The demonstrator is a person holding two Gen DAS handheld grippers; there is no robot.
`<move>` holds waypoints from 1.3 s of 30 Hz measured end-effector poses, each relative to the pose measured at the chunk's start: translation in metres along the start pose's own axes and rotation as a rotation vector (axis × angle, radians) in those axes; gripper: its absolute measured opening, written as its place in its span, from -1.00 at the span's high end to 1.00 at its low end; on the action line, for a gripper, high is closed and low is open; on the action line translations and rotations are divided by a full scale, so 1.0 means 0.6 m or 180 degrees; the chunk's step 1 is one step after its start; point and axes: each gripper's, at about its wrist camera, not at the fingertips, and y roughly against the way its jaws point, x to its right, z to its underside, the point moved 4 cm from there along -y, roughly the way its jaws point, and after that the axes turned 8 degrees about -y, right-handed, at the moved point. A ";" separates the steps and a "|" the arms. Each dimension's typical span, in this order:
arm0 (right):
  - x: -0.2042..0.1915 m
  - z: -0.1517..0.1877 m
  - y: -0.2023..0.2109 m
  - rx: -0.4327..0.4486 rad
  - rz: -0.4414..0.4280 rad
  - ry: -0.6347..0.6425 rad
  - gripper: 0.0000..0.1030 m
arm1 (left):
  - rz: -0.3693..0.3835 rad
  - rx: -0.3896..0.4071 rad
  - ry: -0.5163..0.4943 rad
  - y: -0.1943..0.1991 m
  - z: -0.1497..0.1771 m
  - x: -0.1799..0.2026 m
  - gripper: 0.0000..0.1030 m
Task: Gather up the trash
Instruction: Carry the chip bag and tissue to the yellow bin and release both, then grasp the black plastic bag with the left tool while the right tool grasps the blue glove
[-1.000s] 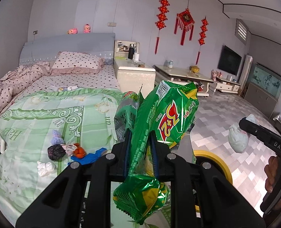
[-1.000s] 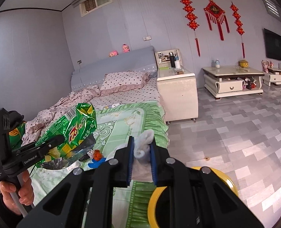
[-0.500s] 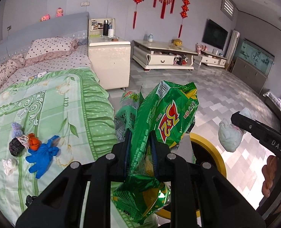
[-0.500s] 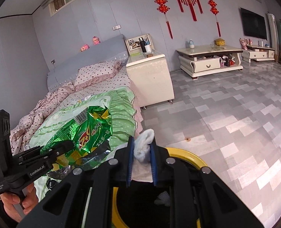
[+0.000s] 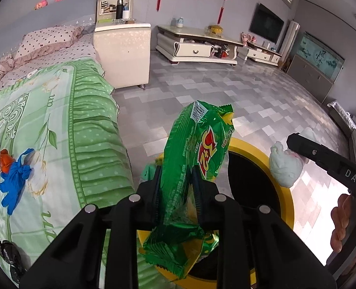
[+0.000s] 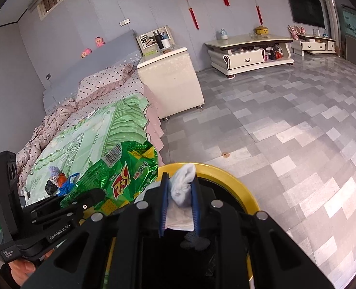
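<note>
The left hand-held gripper [image 5: 176,190] pinches a green snack bag [image 5: 197,154], its jaws just easing apart, at the yellow-rimmed bin [image 5: 285,192] at lower centre. The right hand-held gripper [image 6: 179,198] clamps a white wad [image 6: 181,185]. Released here, the bag could catch the rim and land on the floor.

— What does the green snack bag [image 5: 197,168] look like?
— Crinkled foil with a red logo, upright above the yellow-rimmed bin [image 5: 283,192].
— And the white tissue wad [image 6: 181,185]?
— Crumpled, also over the bin.
— Anything remaining?
— A blue glove [image 5: 14,180], an orange scrap [image 5: 5,161] and black wads [image 5: 9,257] lie on the bed [image 5: 81,132].
</note>
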 end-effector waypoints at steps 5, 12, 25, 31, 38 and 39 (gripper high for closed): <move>0.004 -0.001 0.008 0.0022 0.0037 -0.0027 0.60 | 0.0042 0.0046 -0.0033 0.004 0.000 0.007 0.25; 0.000 0.000 0.035 0.0106 0.0102 -0.0084 0.08 | -0.0028 0.0188 0.0106 0.049 0.006 -0.022 -0.30; -0.134 0.020 0.045 0.0028 -0.0258 0.0266 -0.29 | -0.0514 0.0385 0.0310 0.165 0.060 -0.169 -0.69; -0.251 0.037 0.022 -0.0089 -0.0557 0.0569 -0.37 | -0.0784 0.0383 0.0496 0.212 0.106 -0.262 -0.70; -0.378 0.069 -0.042 -0.0383 -0.0852 0.0871 -0.37 | -0.1019 0.0281 0.0683 0.244 0.176 -0.358 -0.70; -0.396 0.075 -0.054 -0.0439 -0.0890 0.0908 -0.37 | -0.1046 0.0256 0.0699 0.246 0.187 -0.370 -0.70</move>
